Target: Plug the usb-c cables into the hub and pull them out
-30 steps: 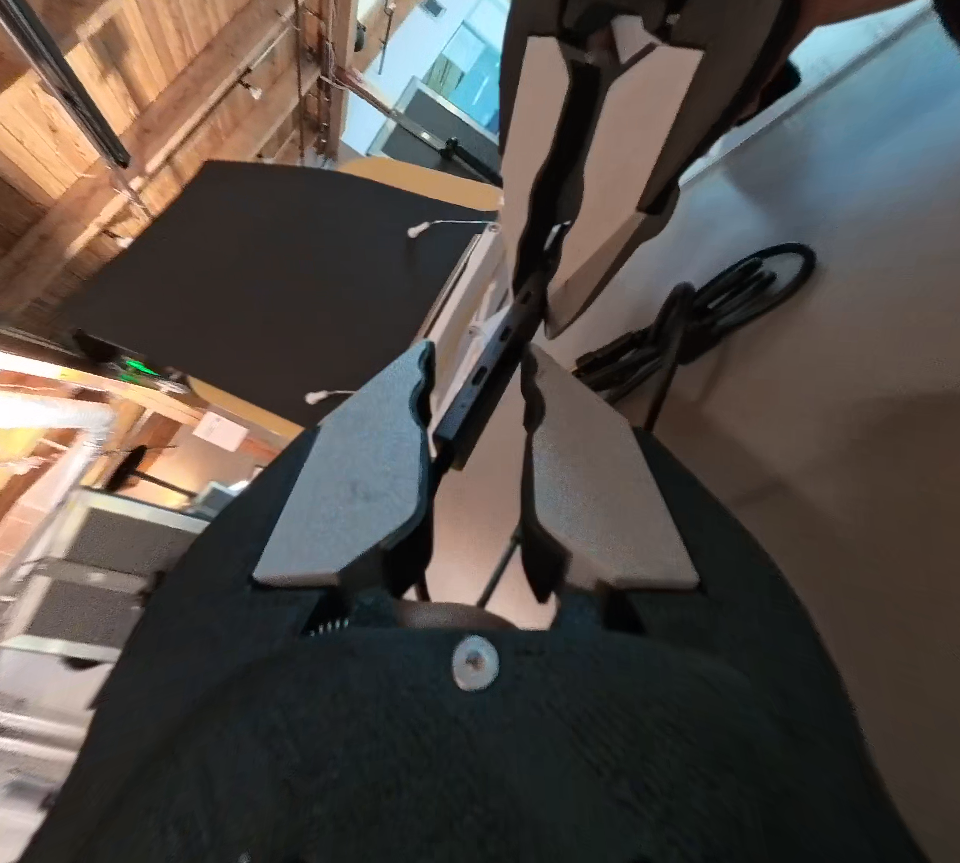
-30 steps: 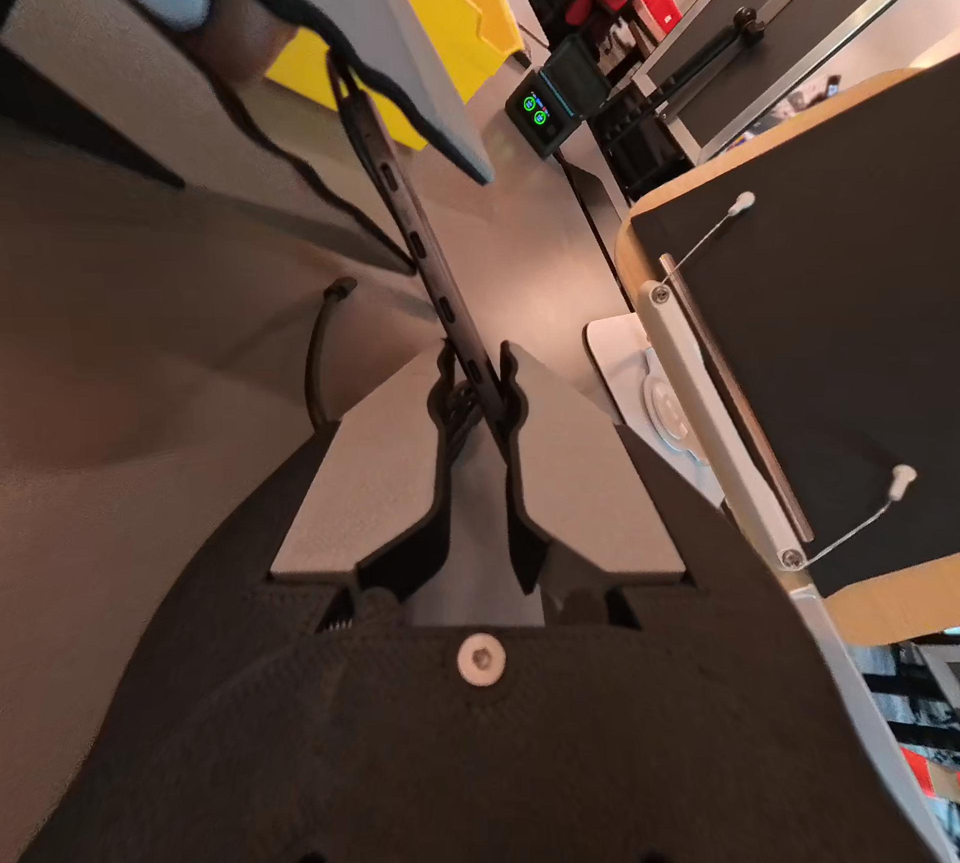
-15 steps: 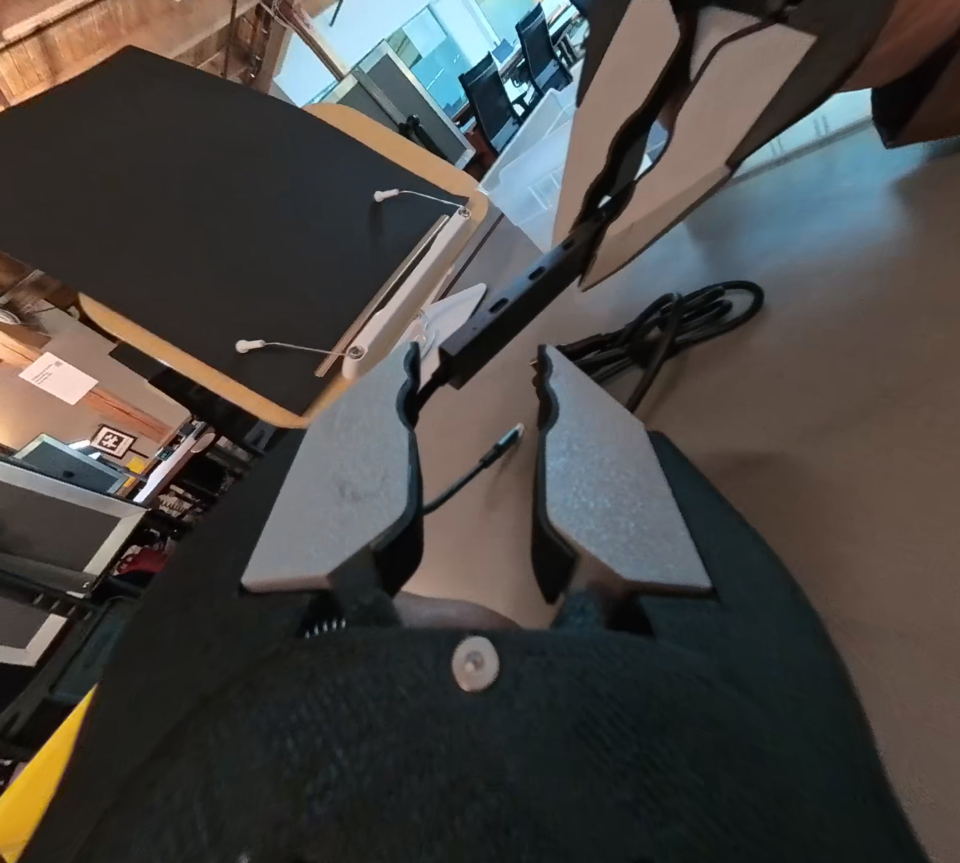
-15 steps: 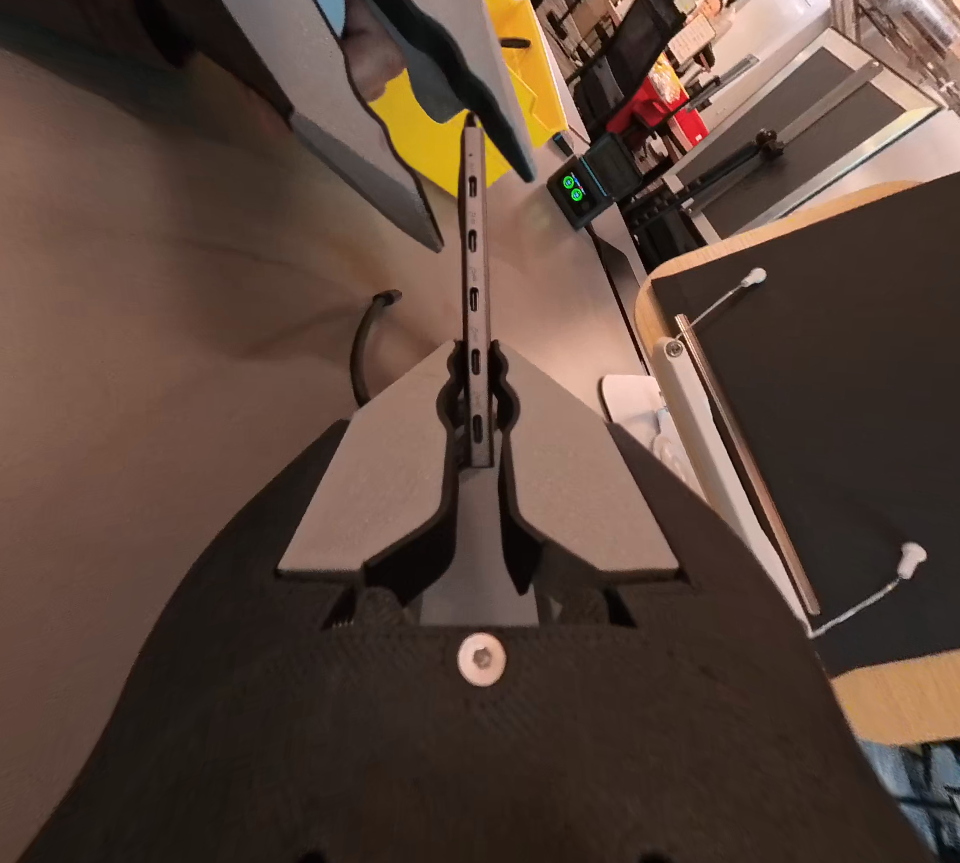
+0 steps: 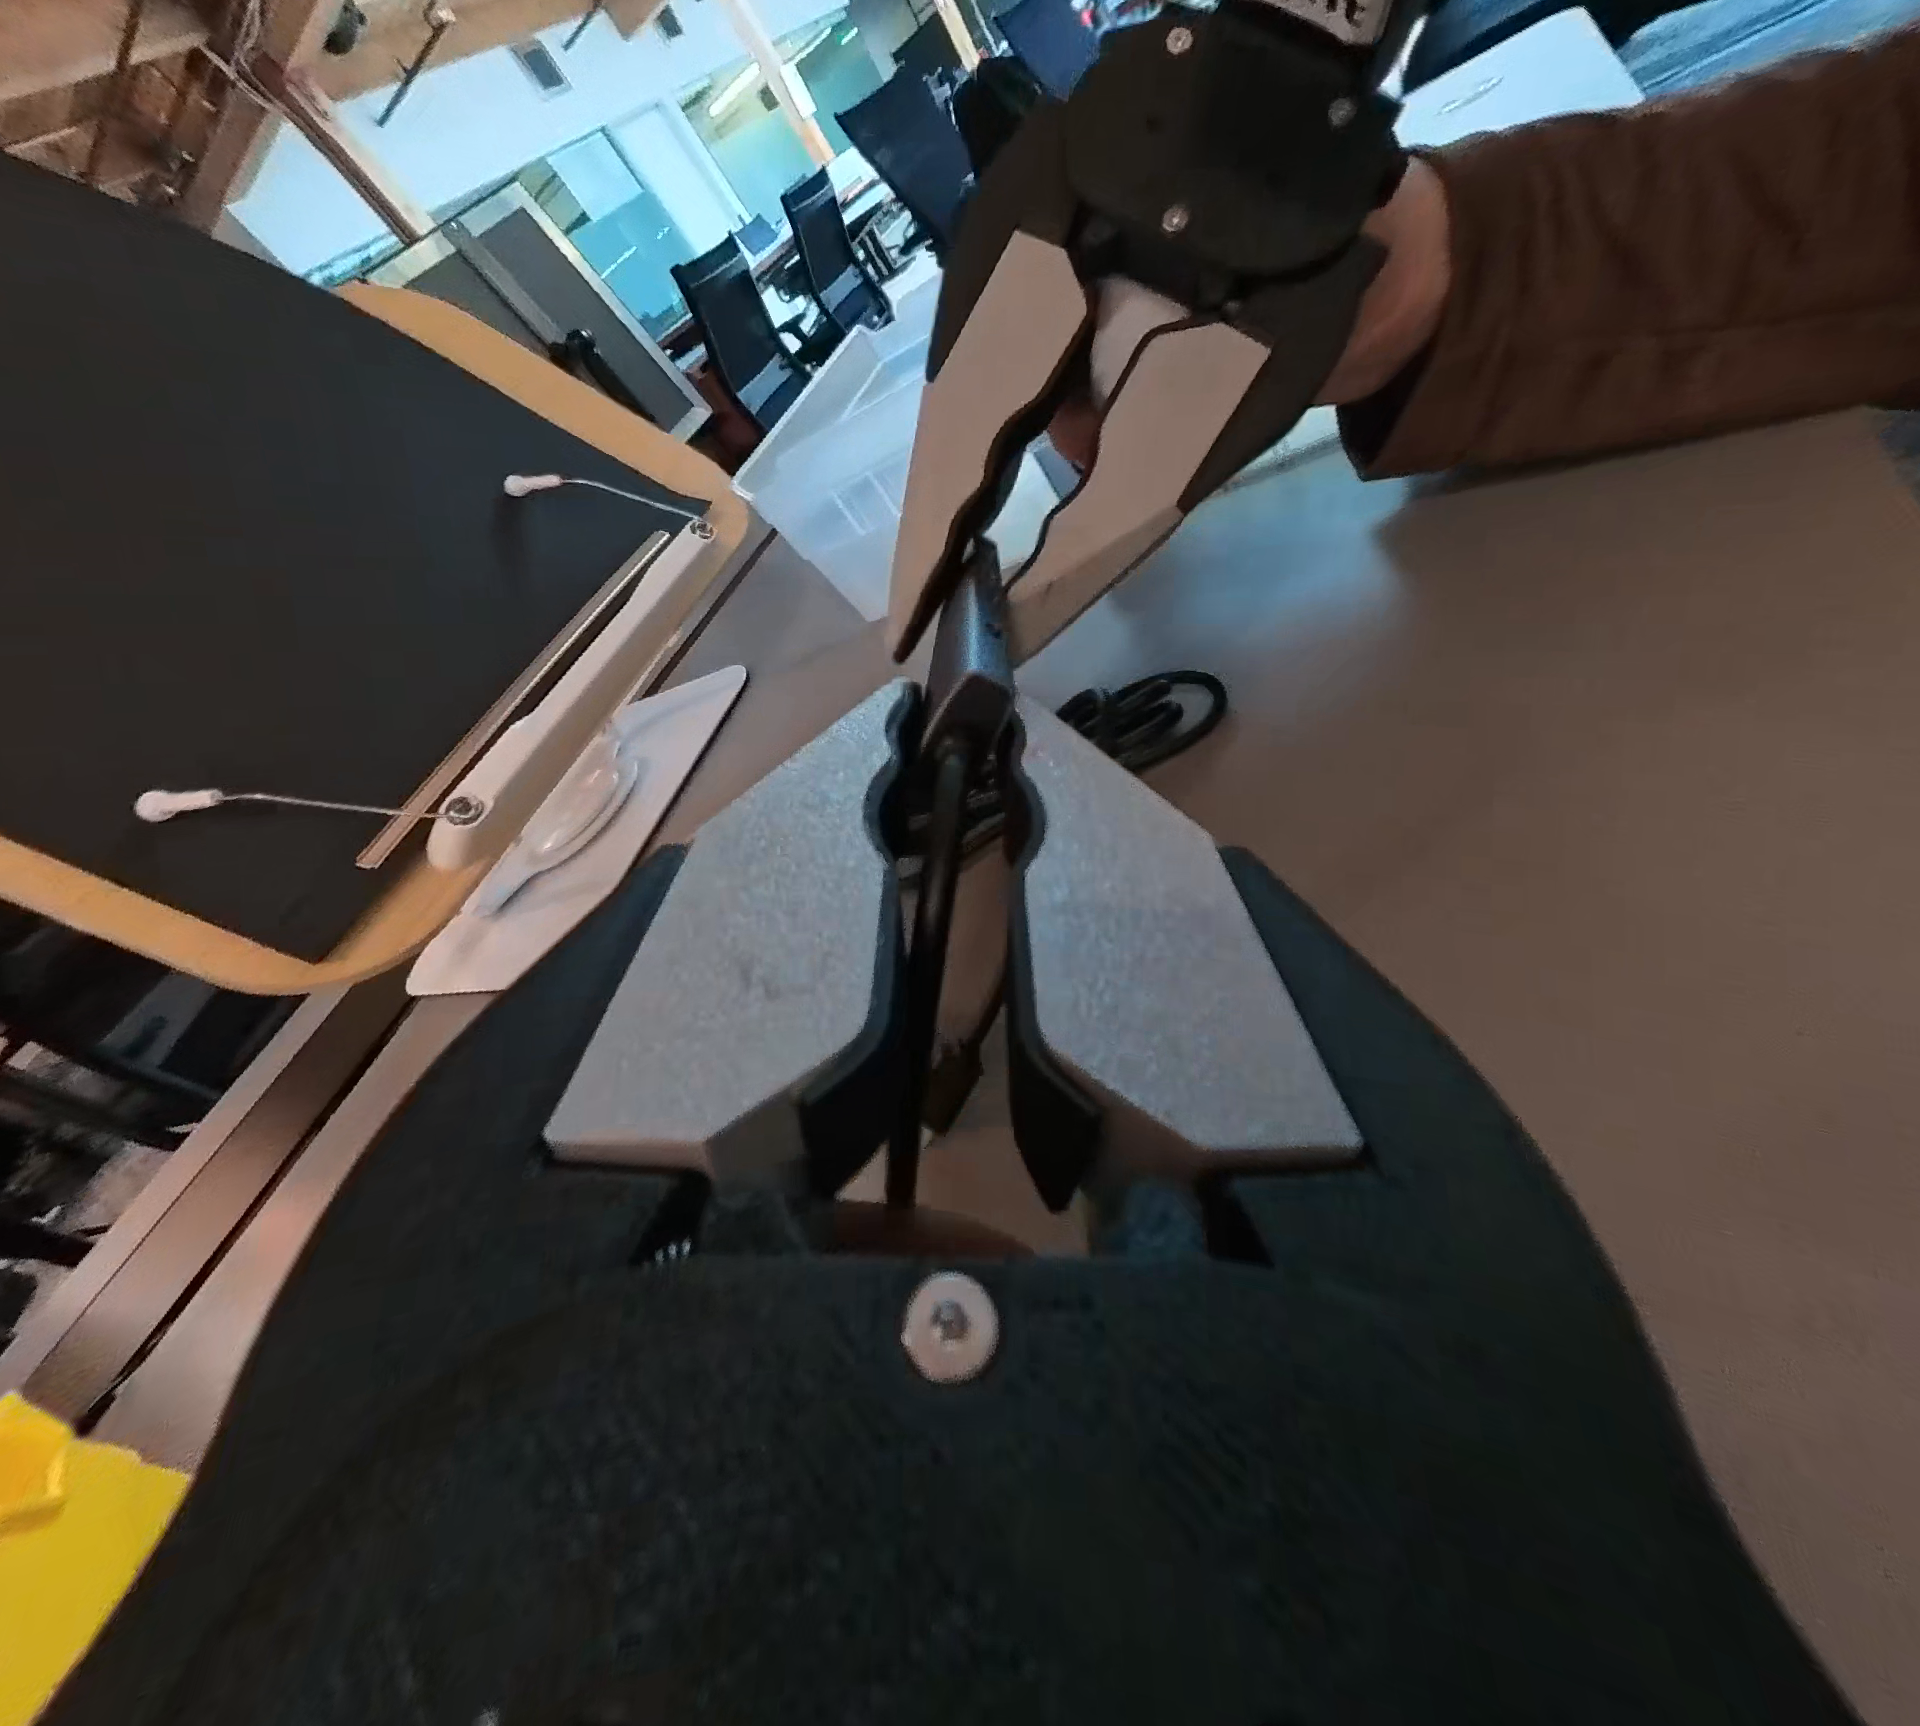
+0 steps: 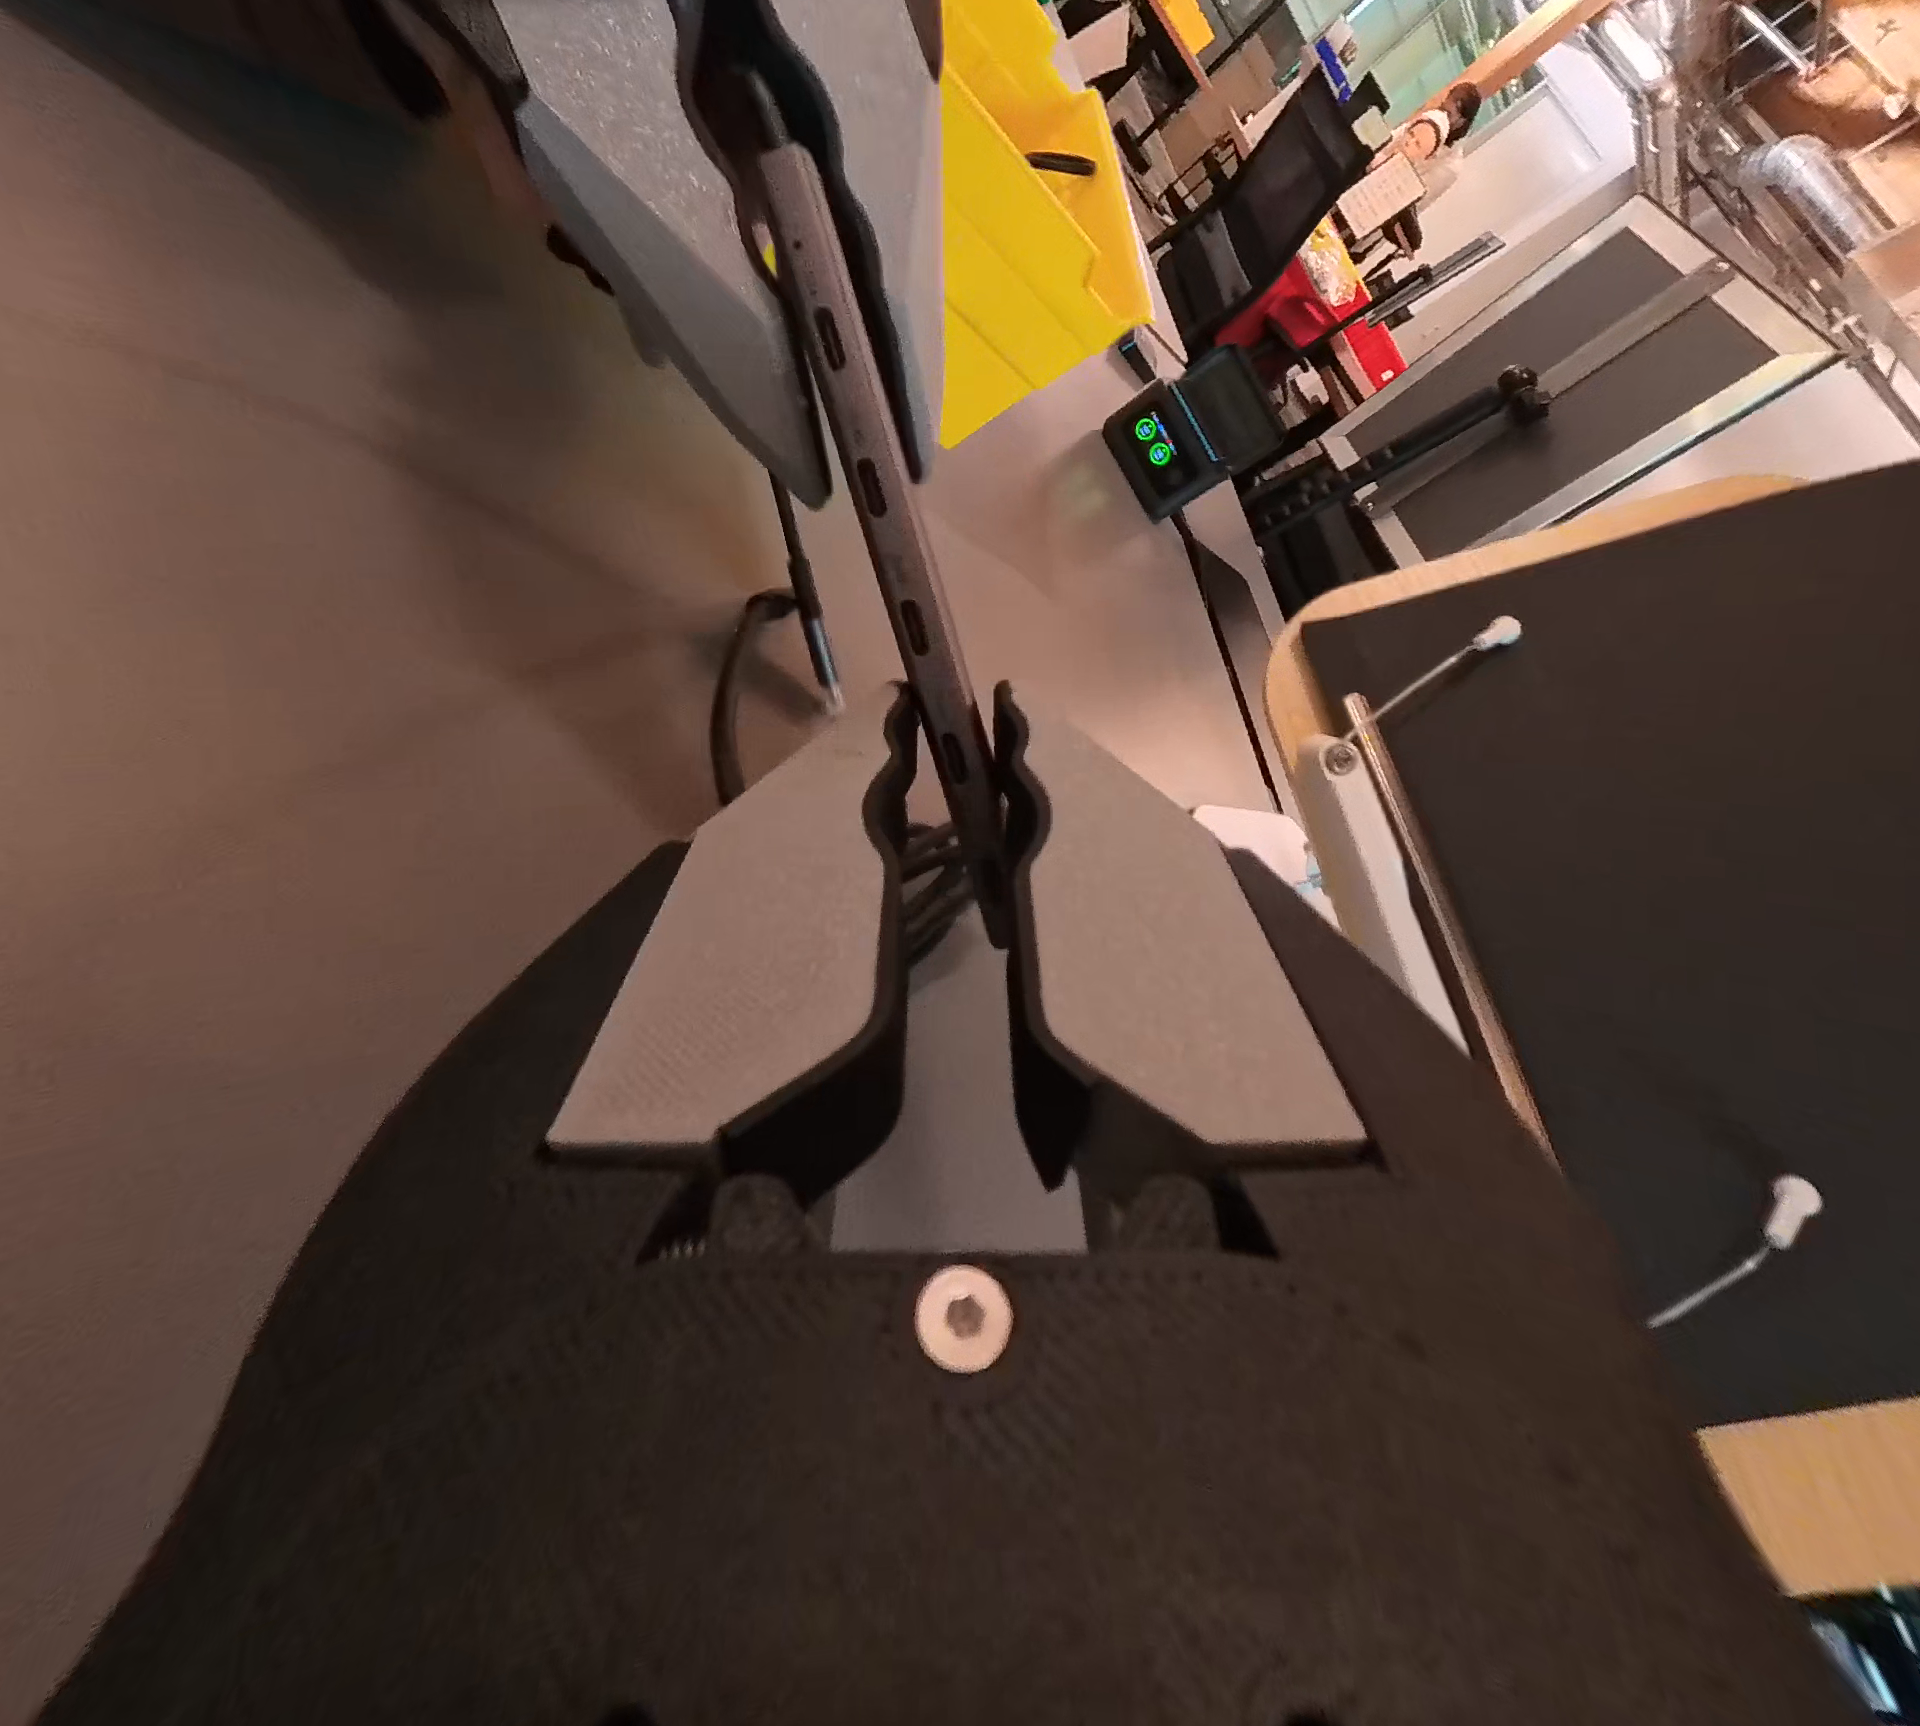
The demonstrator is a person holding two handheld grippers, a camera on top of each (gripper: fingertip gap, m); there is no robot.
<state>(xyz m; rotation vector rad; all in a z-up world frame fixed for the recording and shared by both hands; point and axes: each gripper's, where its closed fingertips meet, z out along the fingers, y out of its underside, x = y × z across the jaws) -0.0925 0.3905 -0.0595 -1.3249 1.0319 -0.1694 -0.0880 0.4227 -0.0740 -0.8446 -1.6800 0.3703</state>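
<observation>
Stretching across both views, the grey table (image 5: 1558,845) carries a black board (image 5: 260,585) with a pale wooden rim along one side and yellow bins (image 6: 1018,222) at the far end. Above the tabletop, the hub (image 6: 883,513), a slim dark bar with a row of ports along its edge, hangs in the air between the two grippers. The right gripper (image 6: 951,772) has its fingers drawn in on one end of the hub, gripping it. The left gripper (image 5: 956,777) is closed on the other end, where the hub's own black lead (image 5: 925,949) trails back between its fingers. A coil of black cables (image 5: 1143,720) lies on the table just beyond the grippers. One loose cable (image 6: 810,627) lies beside the hub with its silver plug free of any port. A small black device (image 6: 1184,440) with green lights sits near the bins.
</observation>
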